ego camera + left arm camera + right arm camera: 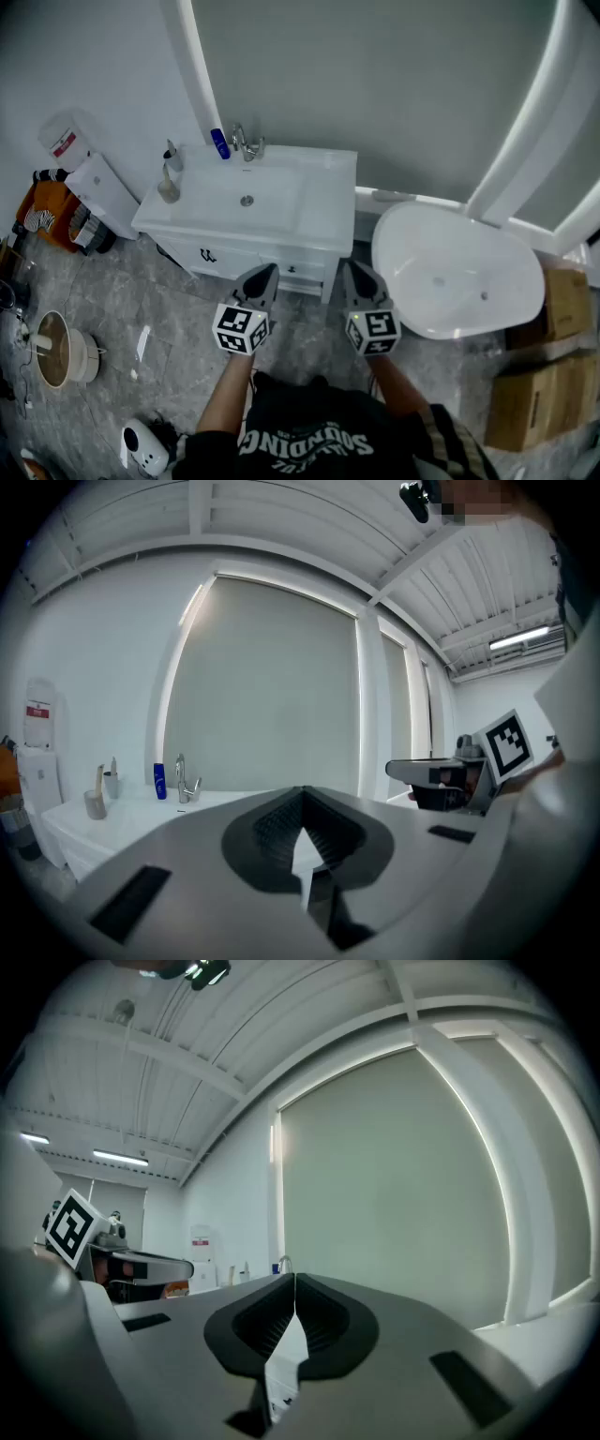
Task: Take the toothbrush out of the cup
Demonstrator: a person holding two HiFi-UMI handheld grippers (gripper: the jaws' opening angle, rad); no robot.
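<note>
Both hand-held grippers are level in front of me, on the near side of the white table [328, 202] with the basin sunk in it, and well apart from it.

Left hand-held gripper [266, 271]: jaws together at the tips, nothing between them (confirmed in the left gripper view [300, 790]). It points towards the table front, slightly downward.

Right hand-held gripper [355, 268]: jaws fully closed, empty (right gripper view [292, 1278]). It is just beside the left one, off the table's near right corner.

Task items are on the table's left edge, untouched. A beige cup [169, 192] stands at the near part of that edge and a grey cup [173, 165] just behind it. In the left gripper view a thin upright stick rises from the beige cup [94, 805] and another from the grey cup [112, 785]. They are too small to tell which one is the toothbrush; it is not out of its cup.

At the table's back edge are the faucet [247, 145] and, just left of it, a blue bottle [219, 143].

Right of the table is a white bathtub [450, 272], with cardboard boxes [539, 403] beyond it. Left of the table, against the wall, is a white box [103, 192].
</note>
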